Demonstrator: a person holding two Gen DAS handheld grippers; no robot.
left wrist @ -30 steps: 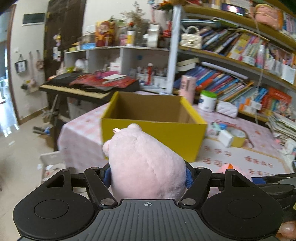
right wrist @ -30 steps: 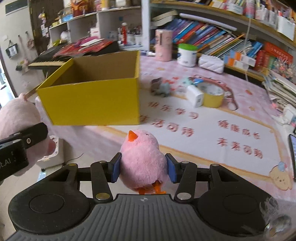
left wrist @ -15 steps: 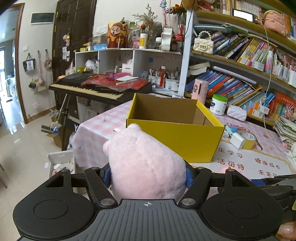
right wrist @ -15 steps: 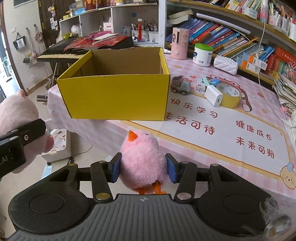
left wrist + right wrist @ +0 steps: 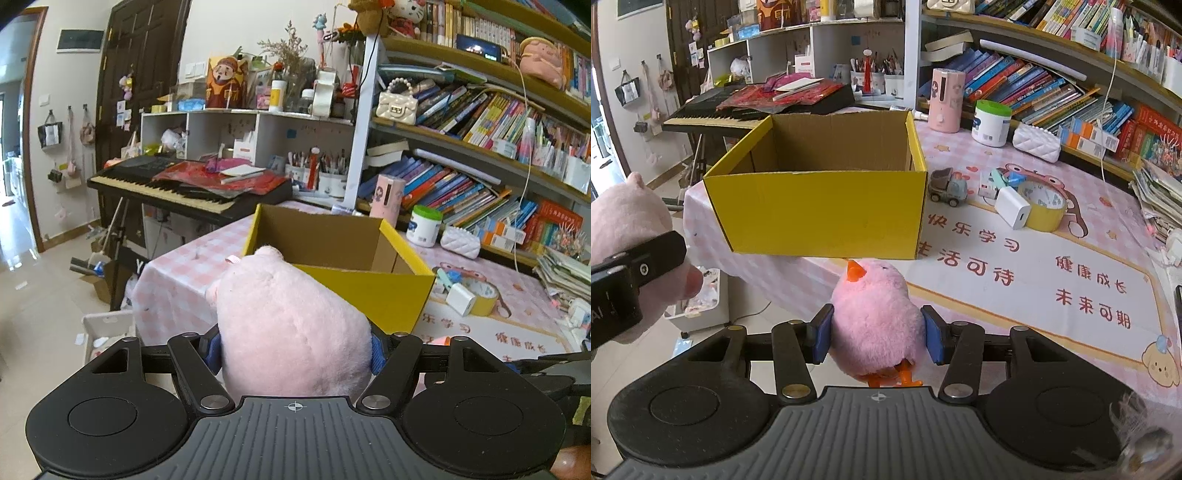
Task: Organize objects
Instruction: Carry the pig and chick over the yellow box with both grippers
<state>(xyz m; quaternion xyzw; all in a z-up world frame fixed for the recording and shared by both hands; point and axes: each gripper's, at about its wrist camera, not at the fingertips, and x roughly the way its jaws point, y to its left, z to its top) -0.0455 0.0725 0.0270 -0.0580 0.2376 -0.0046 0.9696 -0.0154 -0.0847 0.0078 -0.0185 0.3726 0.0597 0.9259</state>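
My left gripper (image 5: 293, 354) is shut on a pink plush pig (image 5: 291, 325), held in the air in front of the table's near edge. The pig and that gripper also show at the left of the right wrist view (image 5: 631, 236). My right gripper (image 5: 878, 338) is shut on a pink plush chick (image 5: 875, 314) with an orange beak and feet. An open yellow cardboard box (image 5: 820, 206) stands on the pink table ahead of both grippers; it also shows in the left wrist view (image 5: 369, 291). What shows of its inside is bare.
On the pink table mat (image 5: 1034, 266) right of the box lie a toy truck (image 5: 947, 186), a white charger (image 5: 1012, 210) and a yellow tape roll (image 5: 1045, 206). A white tub (image 5: 991, 123) and pink canister (image 5: 945, 99) stand behind. Bookshelves are at the right, a keyboard (image 5: 173, 188) at the left.
Both grippers have pulled back and risen, so the box looks smaller and more of its inside shows. Both toys stay gripped.
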